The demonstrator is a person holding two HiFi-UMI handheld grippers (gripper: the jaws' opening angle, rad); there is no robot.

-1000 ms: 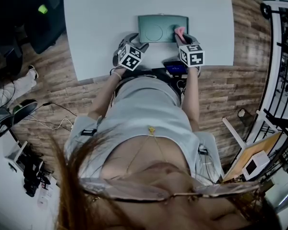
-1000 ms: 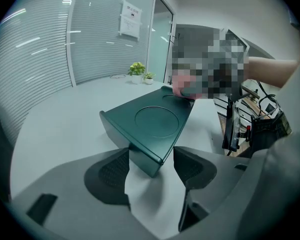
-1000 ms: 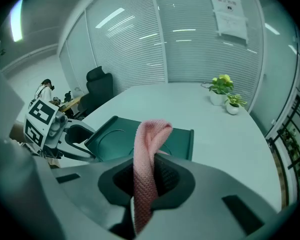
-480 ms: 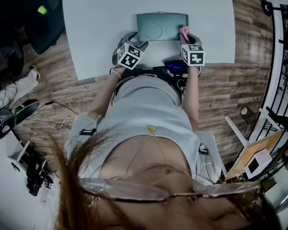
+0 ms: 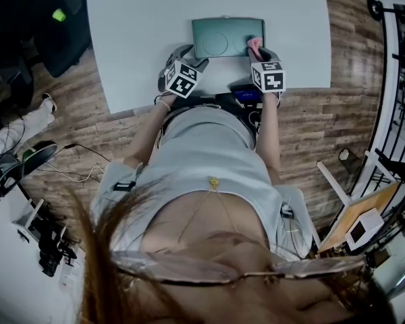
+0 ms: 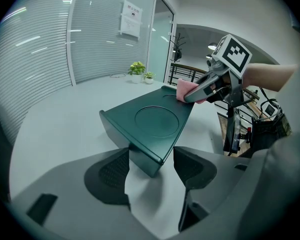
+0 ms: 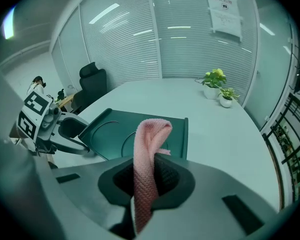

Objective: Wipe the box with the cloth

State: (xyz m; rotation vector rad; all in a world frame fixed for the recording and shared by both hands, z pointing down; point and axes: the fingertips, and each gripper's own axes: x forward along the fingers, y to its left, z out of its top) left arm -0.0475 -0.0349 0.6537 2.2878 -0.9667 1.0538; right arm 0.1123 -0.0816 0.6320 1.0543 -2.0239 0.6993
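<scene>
No legible text; print on wall notice too small to read.

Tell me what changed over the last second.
The right gripper, shut on the pink cloth, swept slightly right along the green box's right end, then back left; the shifts are small. The left gripper stayed open with the box's near left corner between its jaws, and the box did not visibly move.

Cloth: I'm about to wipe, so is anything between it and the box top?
Nothing visible does. The cloth, clamped in the right hand-held gripper, is at one end of the box; the left hand-held gripper straddles the opposite corner.
</scene>
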